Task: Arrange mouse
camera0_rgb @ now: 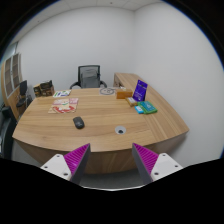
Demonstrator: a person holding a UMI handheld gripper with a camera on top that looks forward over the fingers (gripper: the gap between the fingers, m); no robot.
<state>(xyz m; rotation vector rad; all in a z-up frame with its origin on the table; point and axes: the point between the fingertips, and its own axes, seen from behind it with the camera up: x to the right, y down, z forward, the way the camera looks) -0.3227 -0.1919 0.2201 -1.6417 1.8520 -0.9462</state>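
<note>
A small dark mouse [79, 123] lies on the wooden table [60, 133], left of its middle and well beyond my fingers. My gripper [112, 160] is open and empty, held back from the table's near edge. Its two pink-padded fingers [74, 158] stand wide apart with nothing between them.
A round cable port [120, 130] sits in the tabletop right of the mouse. Papers and packets [63, 103] lie at the far left, a purple box [140, 90] and a teal item [146, 107] at the right. A black office chair [90, 77] stands behind the table, near a white wall.
</note>
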